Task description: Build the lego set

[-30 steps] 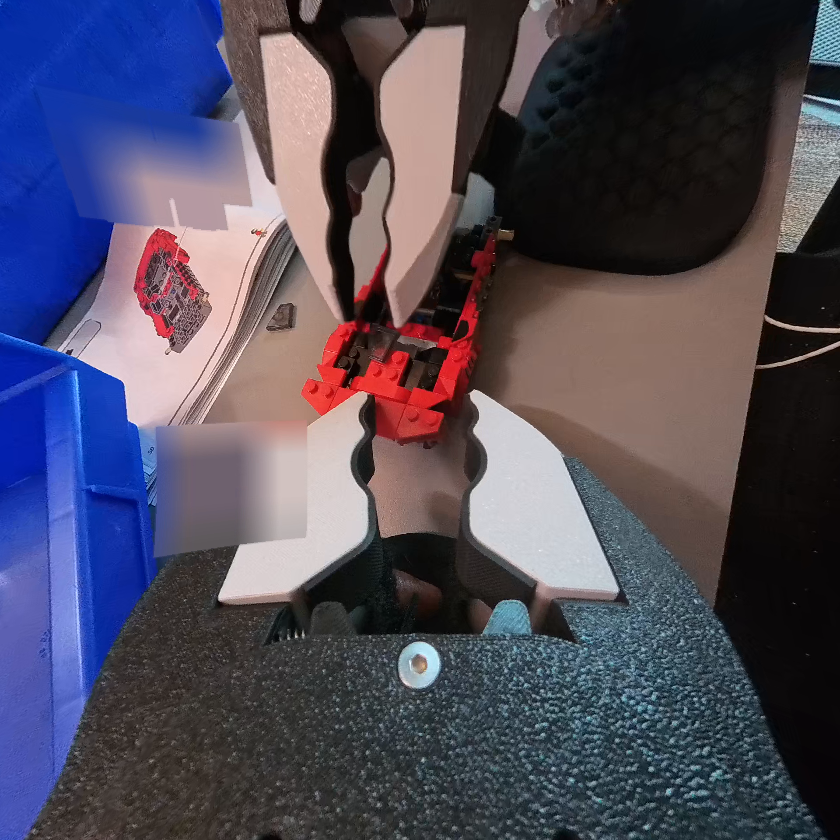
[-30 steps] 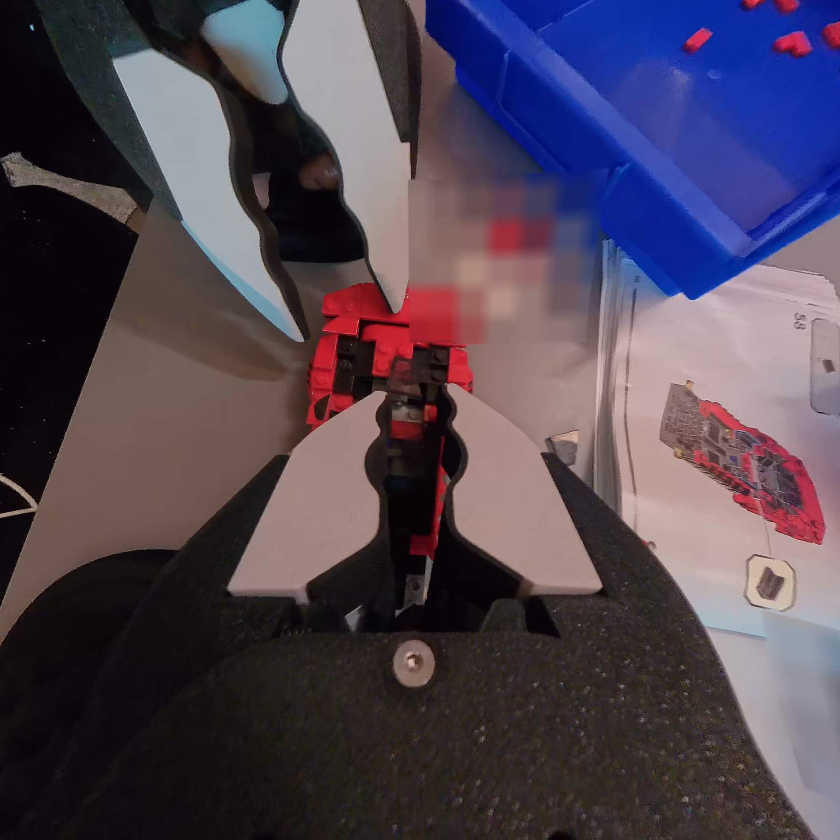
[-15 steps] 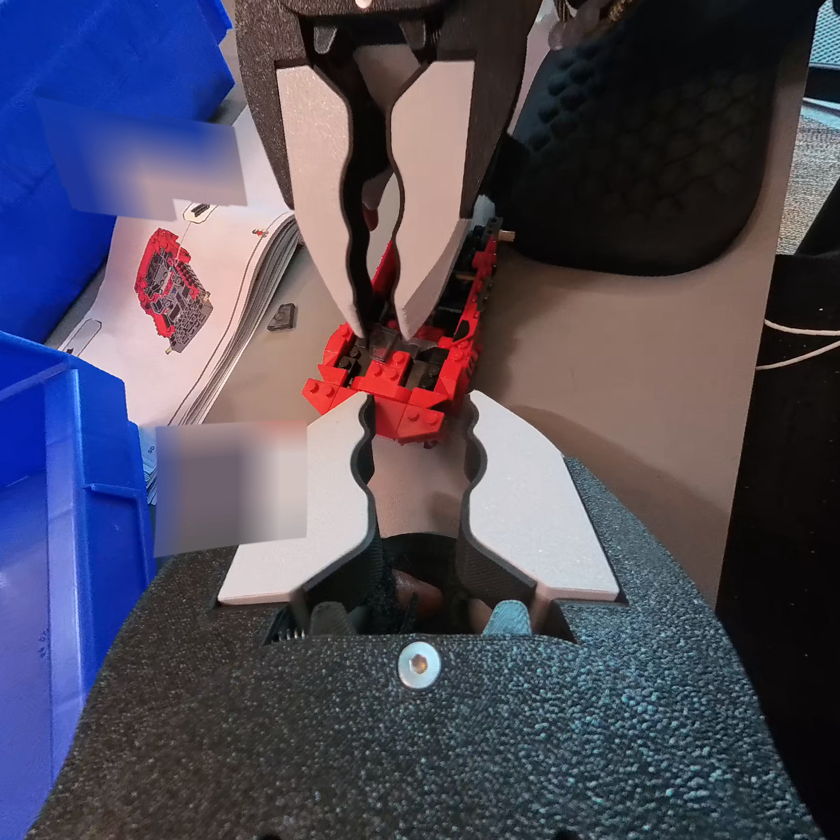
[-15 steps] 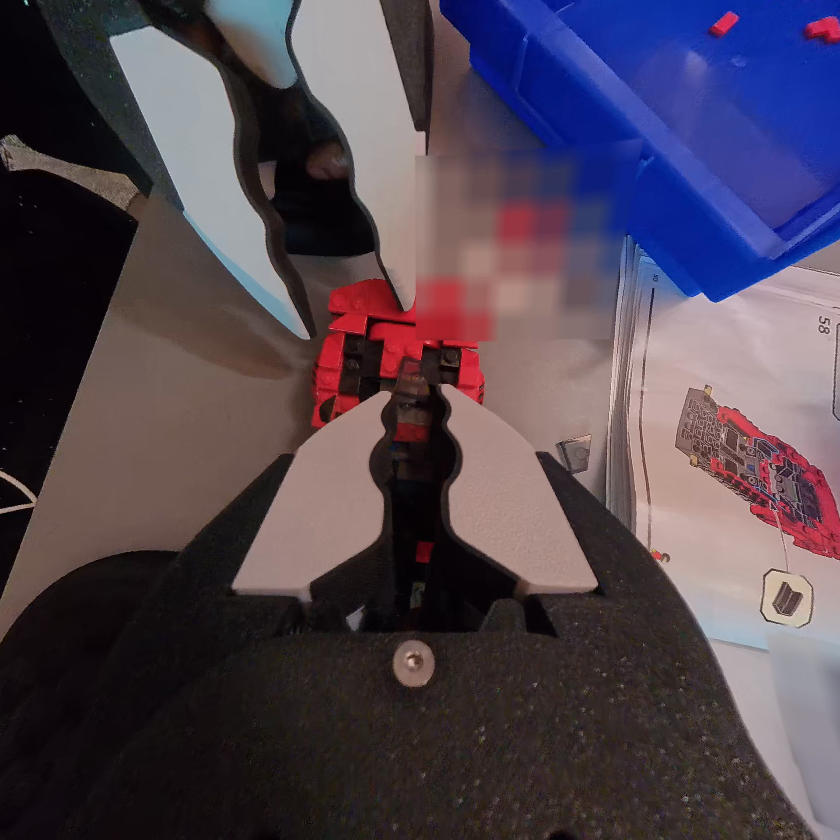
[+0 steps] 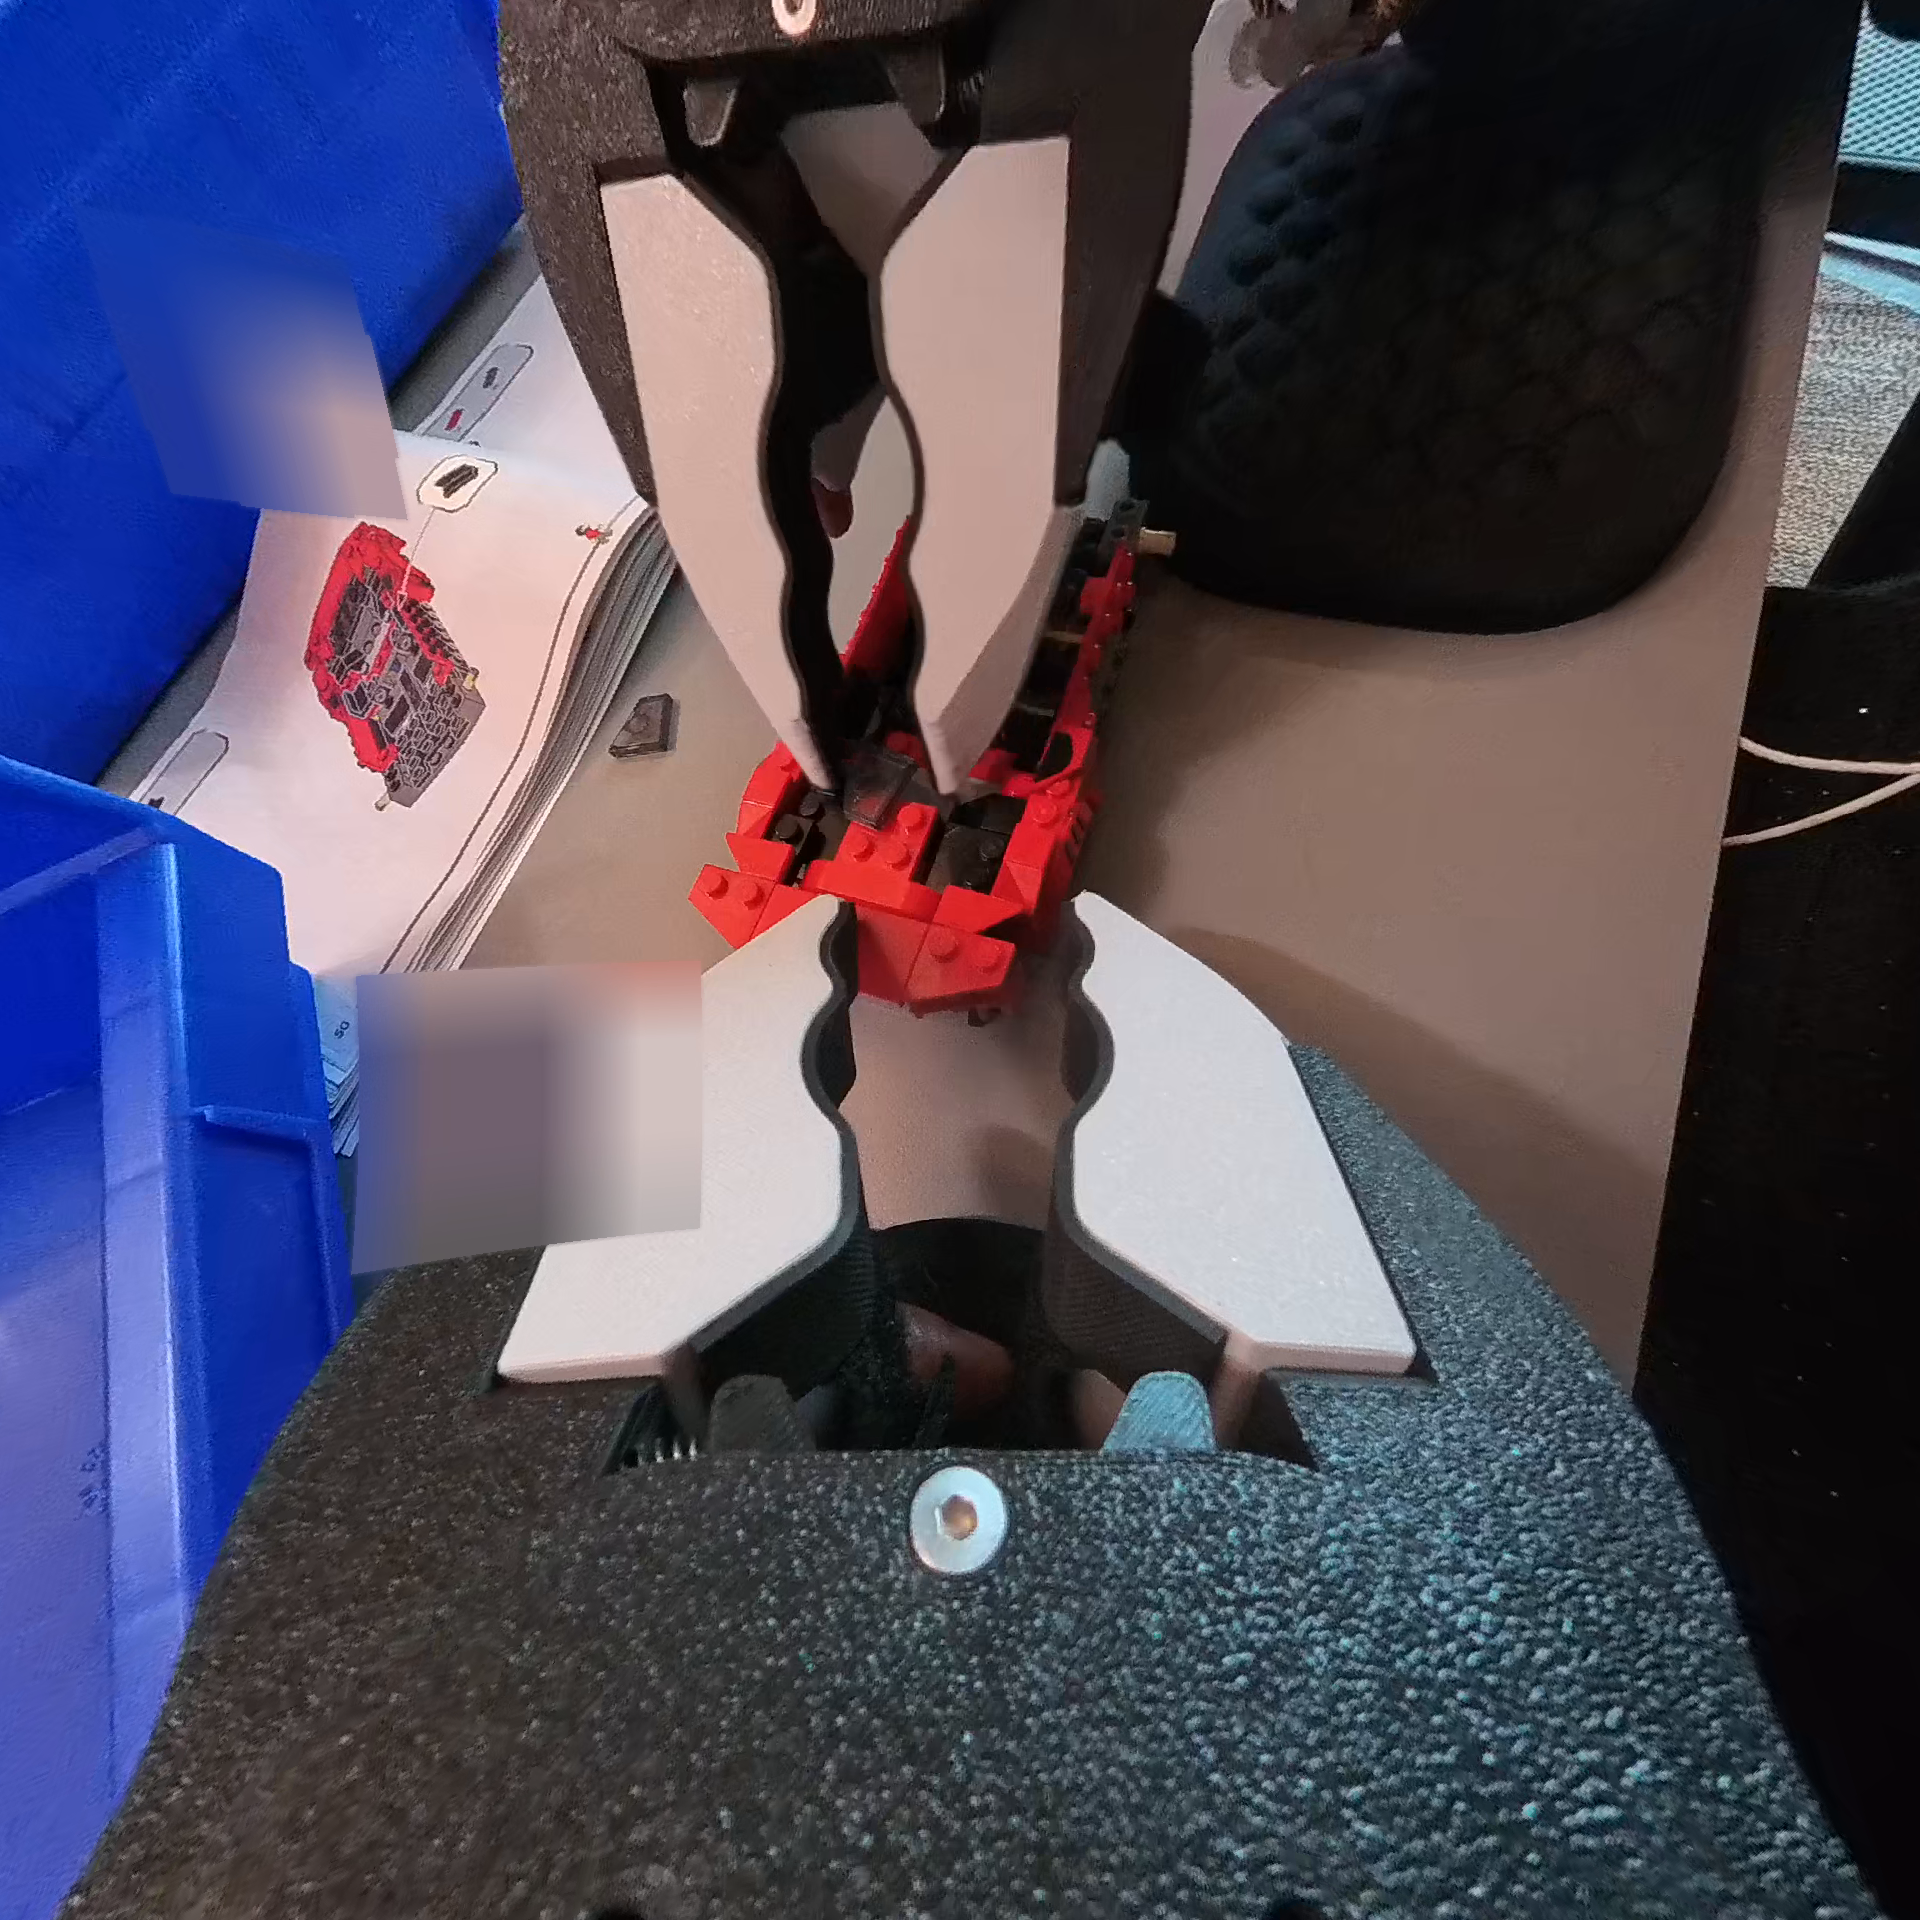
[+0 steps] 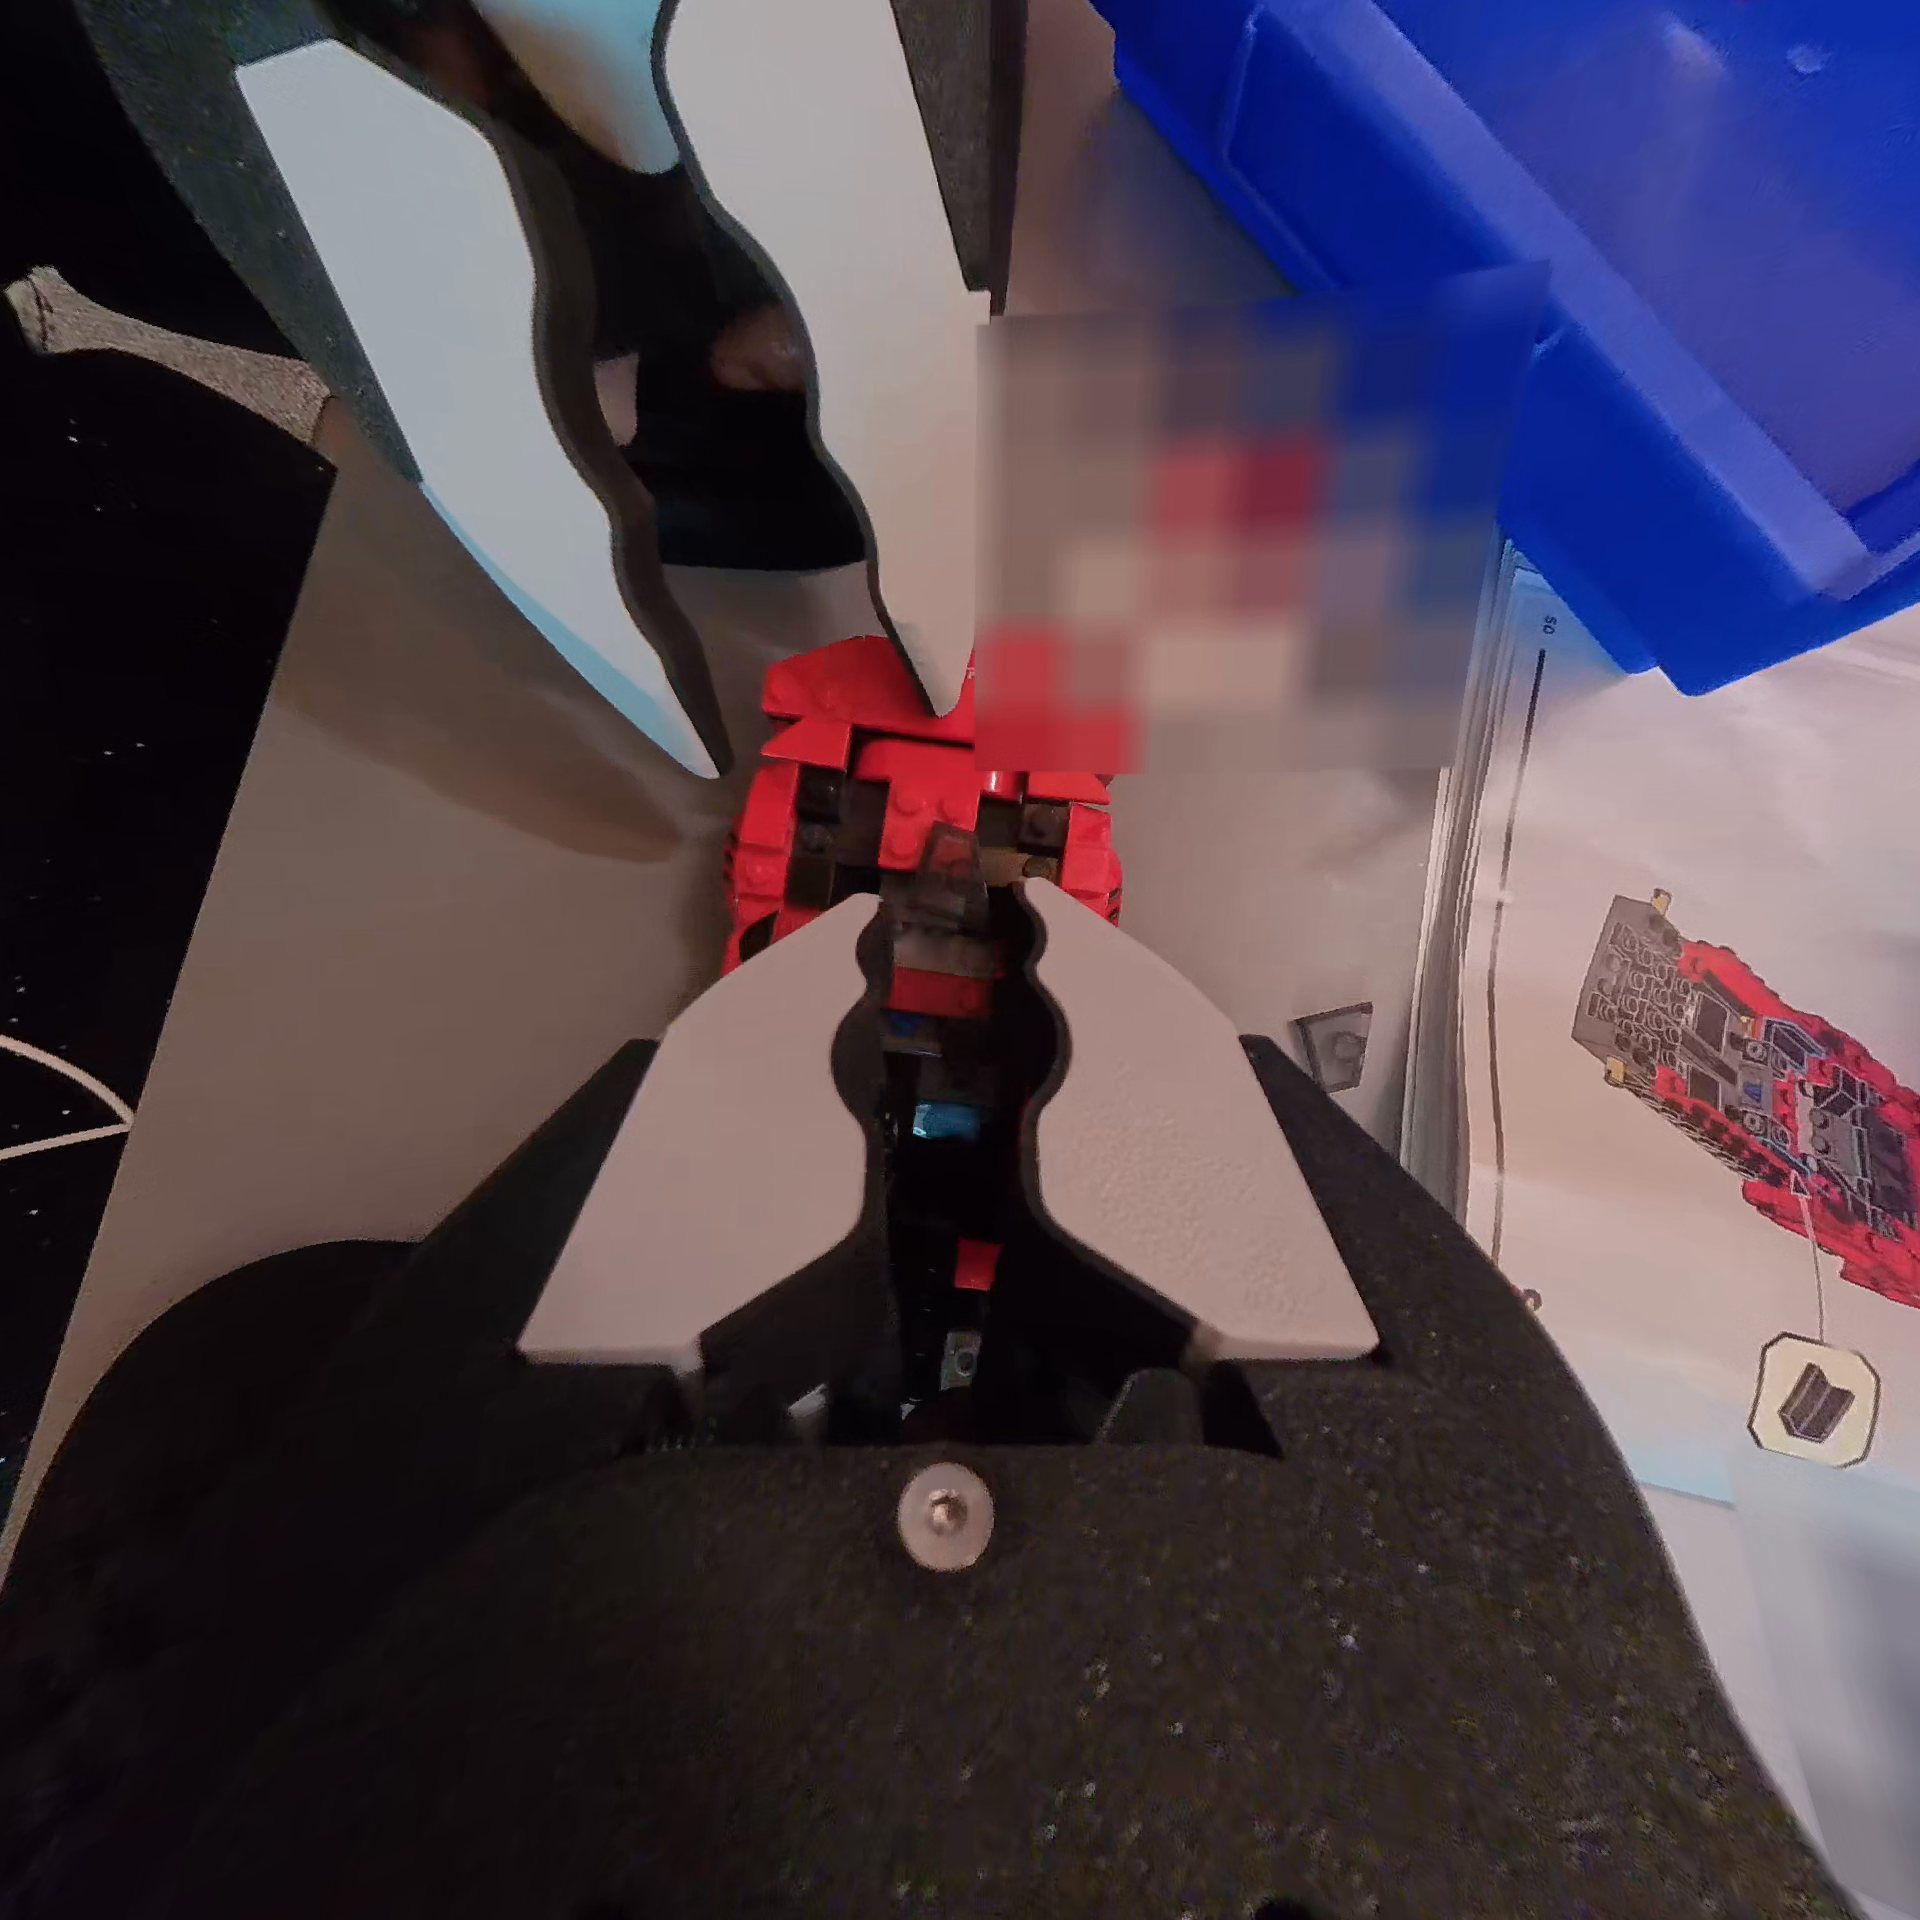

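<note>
A red and black lego model (image 5: 914,862) lies on the beige table (image 5: 1351,831). My left gripper (image 5: 956,914) sits at its near end, fingertips closed on either side of the red nose. It also shows in the right wrist view (image 6: 826,738) at the model's (image 6: 914,800) far end. My right gripper (image 6: 945,899) reaches in from the opposite side, shut on a small dark translucent piece (image 6: 951,868). It holds the piece down on the model's top. In the left wrist view the right gripper (image 5: 883,774) points down with the piece (image 5: 878,779) between its tips.
Blue bins (image 5: 135,1143) stand at the left, another blue bin (image 6: 1558,260) beyond the model. An open instruction booklet (image 5: 416,665) lies beside the model, with a loose small grey piece (image 5: 644,722) next to it. A black padded object (image 5: 1455,364) lies behind. The table's edge (image 5: 1704,935) runs along the right. Only a small space, under 4 cm, lies between the two pairs of fingers.
My right gripper has come lower and closer over the model with the dark piece, which now rests on the model's top. My left gripper and the model have stayed put.
</note>
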A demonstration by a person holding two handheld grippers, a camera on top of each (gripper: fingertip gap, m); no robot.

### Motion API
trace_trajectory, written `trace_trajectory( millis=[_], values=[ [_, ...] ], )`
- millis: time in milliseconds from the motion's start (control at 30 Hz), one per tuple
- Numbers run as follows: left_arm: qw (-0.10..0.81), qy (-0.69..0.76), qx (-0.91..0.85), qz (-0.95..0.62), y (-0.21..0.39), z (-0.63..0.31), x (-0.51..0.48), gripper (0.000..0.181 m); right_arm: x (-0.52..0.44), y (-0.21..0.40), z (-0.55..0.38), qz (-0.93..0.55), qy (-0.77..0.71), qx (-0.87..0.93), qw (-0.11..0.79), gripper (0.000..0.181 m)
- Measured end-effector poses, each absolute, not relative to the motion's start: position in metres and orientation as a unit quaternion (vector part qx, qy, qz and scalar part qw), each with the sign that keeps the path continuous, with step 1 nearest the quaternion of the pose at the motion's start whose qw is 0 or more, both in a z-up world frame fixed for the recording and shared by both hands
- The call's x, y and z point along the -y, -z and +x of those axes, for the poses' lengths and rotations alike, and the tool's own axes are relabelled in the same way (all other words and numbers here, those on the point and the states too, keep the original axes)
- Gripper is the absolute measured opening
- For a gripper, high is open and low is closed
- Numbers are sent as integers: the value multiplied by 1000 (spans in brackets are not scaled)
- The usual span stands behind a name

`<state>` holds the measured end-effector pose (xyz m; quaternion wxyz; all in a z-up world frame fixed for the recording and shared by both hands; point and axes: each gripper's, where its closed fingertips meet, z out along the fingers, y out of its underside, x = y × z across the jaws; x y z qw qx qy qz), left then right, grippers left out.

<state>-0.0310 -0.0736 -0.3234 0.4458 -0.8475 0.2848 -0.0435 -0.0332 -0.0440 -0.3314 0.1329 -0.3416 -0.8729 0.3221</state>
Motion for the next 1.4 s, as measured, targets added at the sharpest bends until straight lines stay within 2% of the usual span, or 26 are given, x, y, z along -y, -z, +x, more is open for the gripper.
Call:
trace_trajectory(
  millis=[467,667,767,900,1400],
  values=[
    [447,45,-286,-846,323,-31,74,36,40,332,-35,-267,-259,916,149,11],
    [448,43,-286,-846,324,-31,74,36,39,319,-38,-340,-297,877,165,29],
    [448,42,-286,-846,324,-31,74,36,33,316,-35,-416,-310,835,186,27],
    [449,42,-287,-845,324,-31,74,36,40,326,-19,-463,-336,807,148,24],
    [449,45,-288,-844,323,-31,75,36,44,331,-25,-426,-353,817,163,21]
  ],
)
